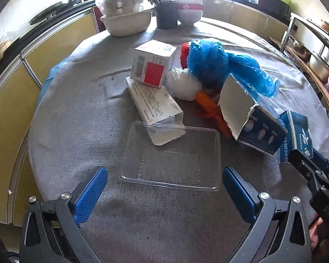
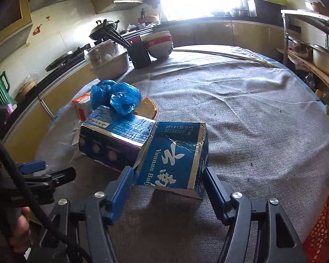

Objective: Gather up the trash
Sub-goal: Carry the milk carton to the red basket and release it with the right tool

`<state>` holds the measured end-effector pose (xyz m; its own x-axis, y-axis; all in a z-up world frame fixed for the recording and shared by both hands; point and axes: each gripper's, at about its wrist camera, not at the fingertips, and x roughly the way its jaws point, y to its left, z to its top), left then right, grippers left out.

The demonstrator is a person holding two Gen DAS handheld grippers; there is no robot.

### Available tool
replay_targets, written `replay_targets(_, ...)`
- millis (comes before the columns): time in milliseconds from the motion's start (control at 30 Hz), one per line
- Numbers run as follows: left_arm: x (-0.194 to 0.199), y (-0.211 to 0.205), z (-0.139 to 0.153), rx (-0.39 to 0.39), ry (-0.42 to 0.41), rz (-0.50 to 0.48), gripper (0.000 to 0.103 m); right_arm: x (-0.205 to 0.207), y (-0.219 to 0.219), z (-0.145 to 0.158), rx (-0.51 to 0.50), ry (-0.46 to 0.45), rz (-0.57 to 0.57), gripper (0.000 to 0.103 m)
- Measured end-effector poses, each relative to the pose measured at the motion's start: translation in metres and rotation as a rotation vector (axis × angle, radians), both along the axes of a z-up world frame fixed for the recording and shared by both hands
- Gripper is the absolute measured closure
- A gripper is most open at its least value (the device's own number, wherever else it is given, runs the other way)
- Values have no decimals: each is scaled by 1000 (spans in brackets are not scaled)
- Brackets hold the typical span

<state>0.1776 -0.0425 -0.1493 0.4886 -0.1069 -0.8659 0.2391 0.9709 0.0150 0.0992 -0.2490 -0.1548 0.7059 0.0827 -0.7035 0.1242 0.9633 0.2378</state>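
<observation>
Trash lies on a grey-clothed round table (image 1: 76,114). My left gripper (image 1: 164,184) is open, its blue fingers either side of the near edge of a clear plastic tray (image 1: 173,160). Beyond it lie a long white box (image 1: 153,100), a red-and-white box (image 1: 151,65), a white wad (image 1: 184,85), a blue plastic bag (image 1: 217,63), orange scraps (image 1: 210,107) and a dark blue carton (image 1: 252,120). My right gripper (image 2: 166,182) is closed on a blue "Yunnan" box (image 2: 175,155), which rests on the cloth; it also shows in the left wrist view (image 1: 296,135).
A white basin with an egg carton (image 1: 127,15), a dark chopstick holder (image 1: 166,14) and stacked bowls (image 1: 188,11) stand at the table's far edge. Yellow kitchen cabinets (image 1: 8,87) run left. A metal rack with pots (image 1: 318,63) stands right. A red basket (image 2: 324,225) sits low right.
</observation>
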Motion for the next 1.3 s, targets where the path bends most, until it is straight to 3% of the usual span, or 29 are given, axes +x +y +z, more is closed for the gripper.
replay_targets(100,3,3,-6,-11,18,-5,22,-4,0,2,-2,-13,5,36)
replay_targets(467,-36,-4,17,-16,-71,-39,23,-45,-9,16,-5,-75,-1,37)
replay_targets(800,-93,-78,43,-23,-142,-319,22,-115,-64,25,35,-119,-112,37)
replay_targets(1167,-143,-202,42,-13,-92,-632,22,-193,-132,49,33,-193,-289,39)
replay_targets(1200,-146,-210,41,-15,-87,-653,22,-200,-138,50,22,-196,-306,40)
replay_targets(1233,-151,-222,39,-18,-76,-686,22,-206,-143,50,16,-195,-321,53)
replay_targets(1300,-158,-239,36,-24,-55,-735,22,-218,-159,46,29,-177,-365,56)
